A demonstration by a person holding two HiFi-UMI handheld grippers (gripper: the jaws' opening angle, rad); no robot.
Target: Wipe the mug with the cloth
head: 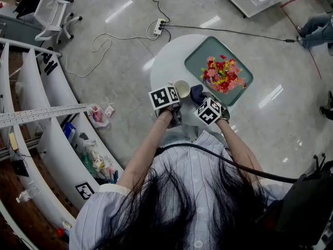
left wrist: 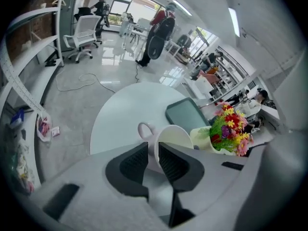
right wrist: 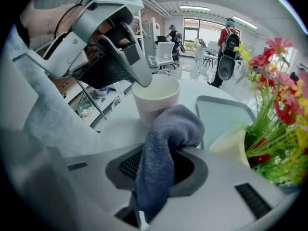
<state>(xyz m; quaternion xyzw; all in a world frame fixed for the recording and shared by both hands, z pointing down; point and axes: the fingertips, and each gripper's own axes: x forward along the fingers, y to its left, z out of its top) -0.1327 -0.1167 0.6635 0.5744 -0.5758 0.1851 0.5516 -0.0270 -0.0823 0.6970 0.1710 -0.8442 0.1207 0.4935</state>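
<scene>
Mug [left wrist: 169, 136] rim sits clamped between our left gripper [left wrist: 153, 152] jaws; right gripper [right wrist: 161, 160] jaws pinch the cloth [right wrist: 171, 124], so we should rub firmly just ahead.

The mug [right wrist: 155, 102] is cream-white, the cloth [right wrist: 163, 148] grey-blue, the tray [head: 199, 61] teal, the flowers [head: 222, 74] red, pink and yellow.

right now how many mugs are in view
1: the white mug near the round table's edge, its rim pinched by the left gripper. The cream vessel nearby holds flowers, so I don't count it.
</scene>
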